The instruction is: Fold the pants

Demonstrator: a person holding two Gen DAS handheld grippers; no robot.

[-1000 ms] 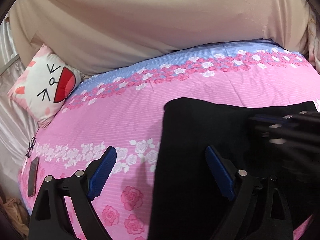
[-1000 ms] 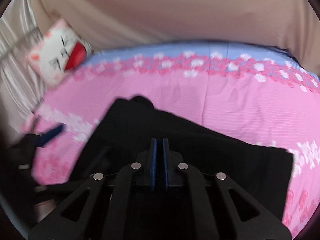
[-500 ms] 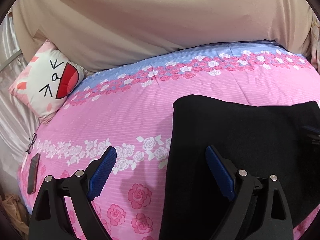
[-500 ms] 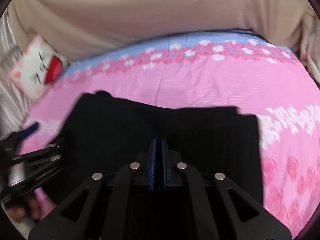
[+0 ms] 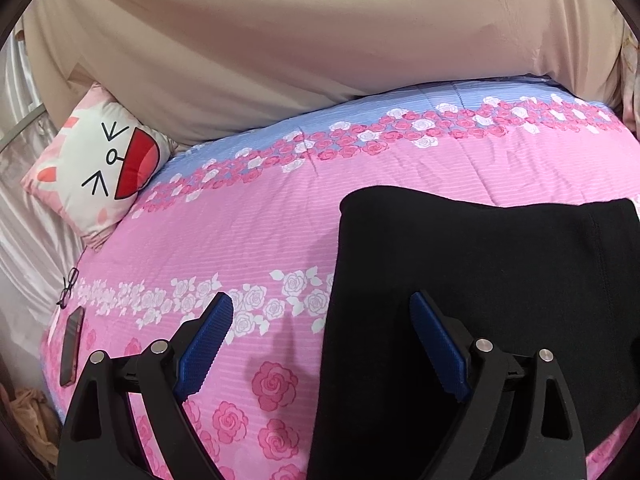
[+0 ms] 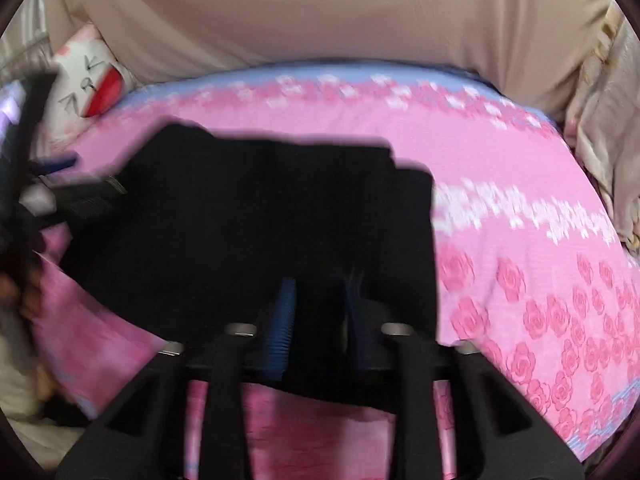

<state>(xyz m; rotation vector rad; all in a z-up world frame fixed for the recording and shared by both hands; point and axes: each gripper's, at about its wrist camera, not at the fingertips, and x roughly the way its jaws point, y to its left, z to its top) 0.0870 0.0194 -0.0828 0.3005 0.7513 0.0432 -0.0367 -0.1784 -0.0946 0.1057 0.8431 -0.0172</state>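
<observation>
Black pants [image 5: 480,280] lie folded in a rectangular stack on the pink rose-print bedspread [image 5: 248,232]. My left gripper [image 5: 320,308] is open and empty, hovering over the stack's left edge, its right finger above the cloth. In the right wrist view, which is blurred, the pants [image 6: 260,220] fill the middle. My right gripper [image 6: 320,292] hovers above their near edge with the jaws parted a little and nothing between them. The left gripper [image 6: 52,184] shows at the far left of that view.
A cat-face cushion [image 5: 96,168] leans at the back left against a beige cover [image 5: 320,40]. Glasses [image 5: 68,286] and a phone [image 5: 72,346] lie near the bed's left edge. Crumpled pale cloth [image 6: 604,140] is at the right.
My right gripper opened from shut, let go of the pants and drew back toward their near edge. The pants now lie flat. My left gripper stayed open and shifted slightly.
</observation>
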